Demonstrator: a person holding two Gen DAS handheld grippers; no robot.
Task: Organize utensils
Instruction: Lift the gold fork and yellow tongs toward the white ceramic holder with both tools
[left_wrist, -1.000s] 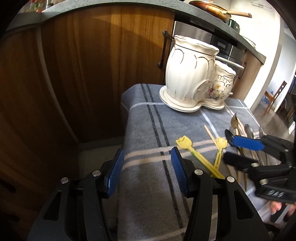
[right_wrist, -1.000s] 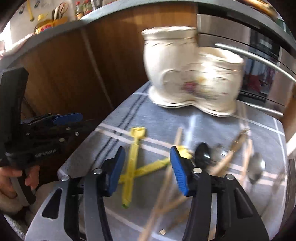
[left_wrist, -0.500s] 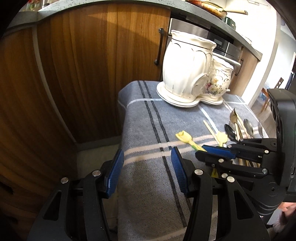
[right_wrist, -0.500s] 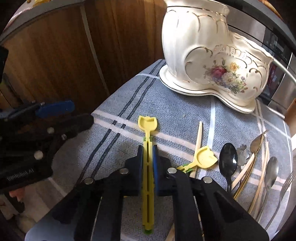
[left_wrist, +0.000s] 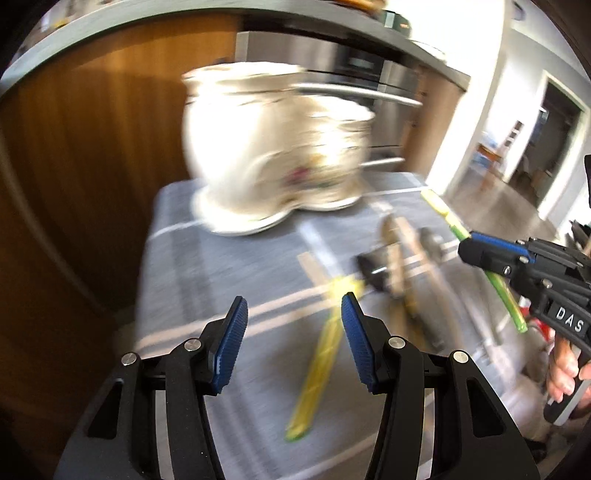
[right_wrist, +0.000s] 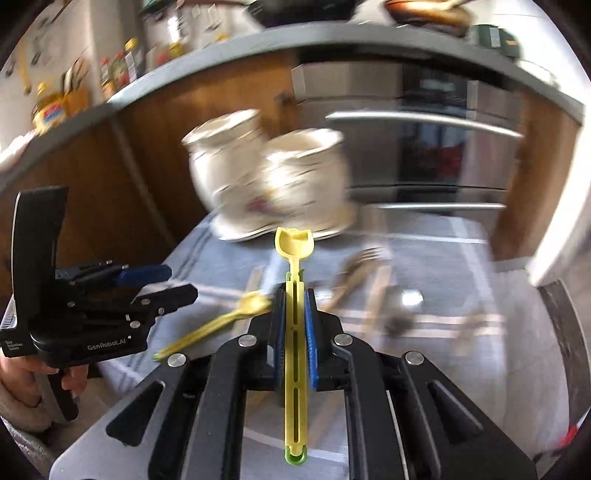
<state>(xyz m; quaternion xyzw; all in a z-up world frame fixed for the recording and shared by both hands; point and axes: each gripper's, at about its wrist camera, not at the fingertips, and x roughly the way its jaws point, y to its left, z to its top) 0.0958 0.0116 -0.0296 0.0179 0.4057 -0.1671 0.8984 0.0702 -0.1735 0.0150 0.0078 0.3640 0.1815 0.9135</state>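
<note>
My right gripper (right_wrist: 294, 295) is shut on a yellow plastic tulip-headed utensil (right_wrist: 294, 243), lifted off the cloth with its head pointing toward the cream ceramic holder (right_wrist: 266, 177). From the left wrist view the same right gripper (left_wrist: 467, 245) hangs at the right edge with the yellow utensil (left_wrist: 441, 208) sticking out both ways. My left gripper (left_wrist: 293, 321) stands open above the cloth, nothing between its fingers. A second yellow utensil (left_wrist: 321, 362) lies on the cloth just ahead of it, also seen as a yellow utensil (right_wrist: 218, 321) in the right wrist view. The ceramic holder (left_wrist: 269, 147) stands at the back.
A grey striped cloth (left_wrist: 221, 280) covers the small table. Metal spoons and forks (left_wrist: 399, 254) and wooden sticks lie in a blurred heap at the right. Wooden cabinet fronts (left_wrist: 92, 147) and a steel oven (right_wrist: 424, 158) stand behind. A hand (left_wrist: 565, 373) holds the right gripper's grip.
My right gripper closed on the yellow tulip-headed utensil and lifted it off the cloth. My left gripper swung right, toward the second yellow utensil and the cutlery heap.
</note>
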